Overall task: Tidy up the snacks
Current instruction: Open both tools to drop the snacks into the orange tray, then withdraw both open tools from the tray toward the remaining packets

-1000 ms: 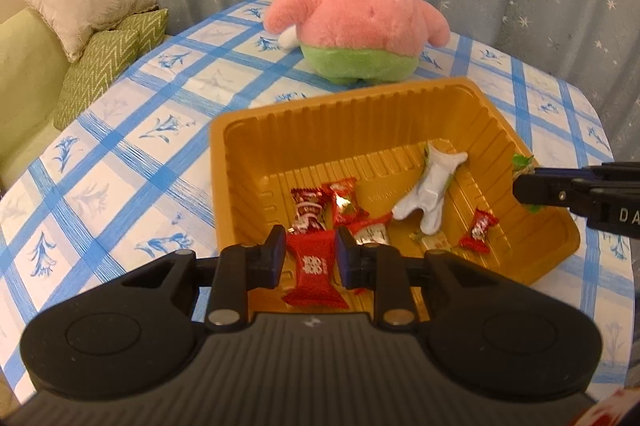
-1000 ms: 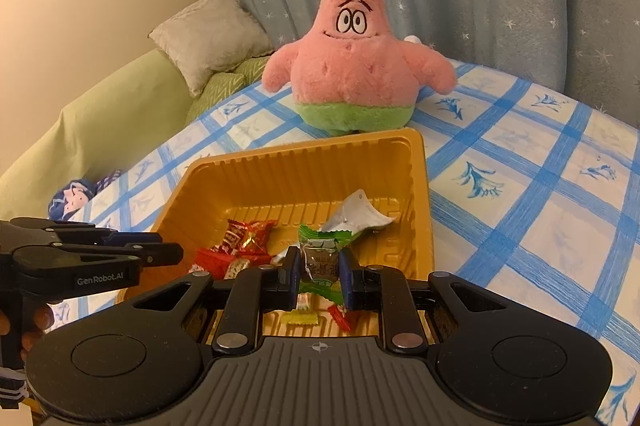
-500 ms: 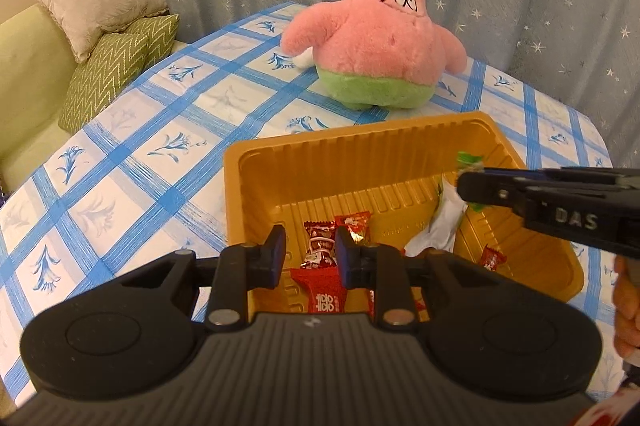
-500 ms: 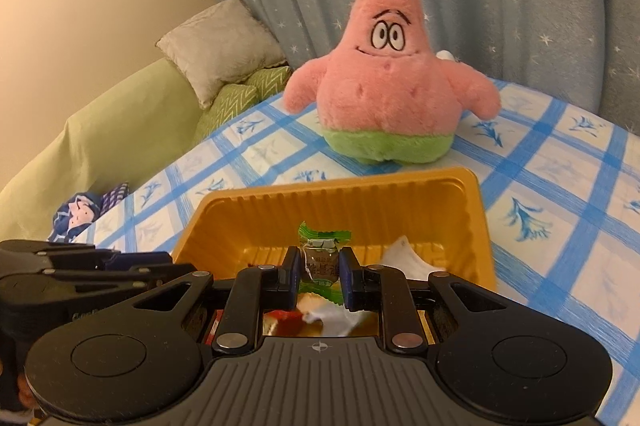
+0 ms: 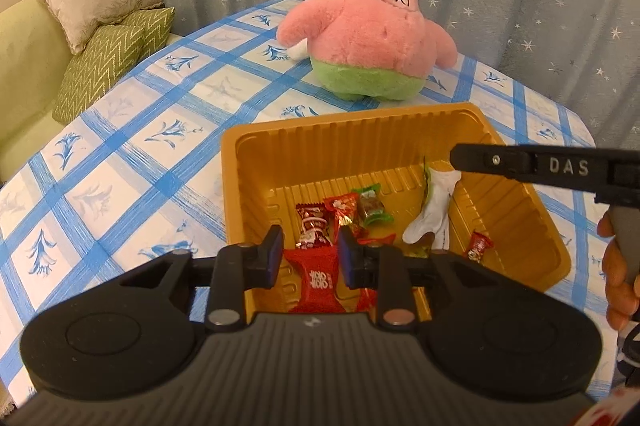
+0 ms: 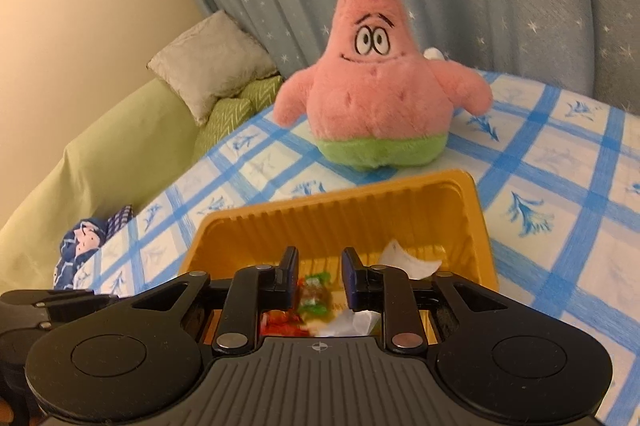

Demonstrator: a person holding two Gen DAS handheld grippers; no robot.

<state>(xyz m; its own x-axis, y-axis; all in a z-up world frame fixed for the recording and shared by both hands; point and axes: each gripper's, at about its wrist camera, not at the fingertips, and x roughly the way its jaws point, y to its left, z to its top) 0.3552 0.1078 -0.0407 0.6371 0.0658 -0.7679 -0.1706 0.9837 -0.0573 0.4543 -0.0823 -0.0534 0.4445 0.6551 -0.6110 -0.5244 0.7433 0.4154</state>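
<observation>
Opening right gripper [image 6: 319, 276] above yellow tray [image 6: 400, 204]

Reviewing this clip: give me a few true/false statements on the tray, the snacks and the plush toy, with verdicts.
1. The yellow tray holds several wrapped candies. True.
2. The pink plush toy sits inside the tray. False: it stands on the checked tablecloth beyond the tray.
3. A green-wrapped candy lies in the tray. True.
4. The tray holds only red candies. False: a white wrapper and the green one lie there too.
5. The tablecloth is plain red. False: it is blue-and-white checked.
</observation>
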